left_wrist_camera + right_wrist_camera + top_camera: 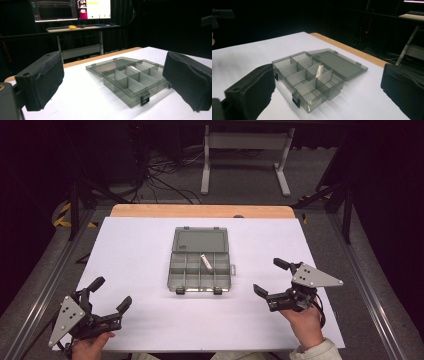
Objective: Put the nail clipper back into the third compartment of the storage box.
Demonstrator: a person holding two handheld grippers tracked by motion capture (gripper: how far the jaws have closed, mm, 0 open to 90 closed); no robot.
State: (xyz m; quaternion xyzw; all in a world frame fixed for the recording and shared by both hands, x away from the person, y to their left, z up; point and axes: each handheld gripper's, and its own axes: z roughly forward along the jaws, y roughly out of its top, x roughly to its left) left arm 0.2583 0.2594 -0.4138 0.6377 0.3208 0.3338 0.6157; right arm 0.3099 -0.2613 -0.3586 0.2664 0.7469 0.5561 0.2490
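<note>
A grey see-through compartment box [200, 289] lies open at the middle of the white sheet [135, 255], its lid [200, 240] flat behind it. A small white piece [206, 261] leans in a far-row compartment right of centre. My left gripper [111, 293] is near the front left corner, open and holding nothing, pointing toward the box [125, 96]. My right gripper [270, 276] is right of the box, open with nothing between its pads. Between the right gripper's pads [252, 92] I see the box [322, 96] and the white piece [320, 70].
A wooden table edge [200, 211] runs along the far side of the sheet. Beyond it are a white desk frame [245, 150] and floor cables [165, 175]. Lit monitors [72, 8] stand on a desk behind. Bare sheet surrounds the box on every side.
</note>
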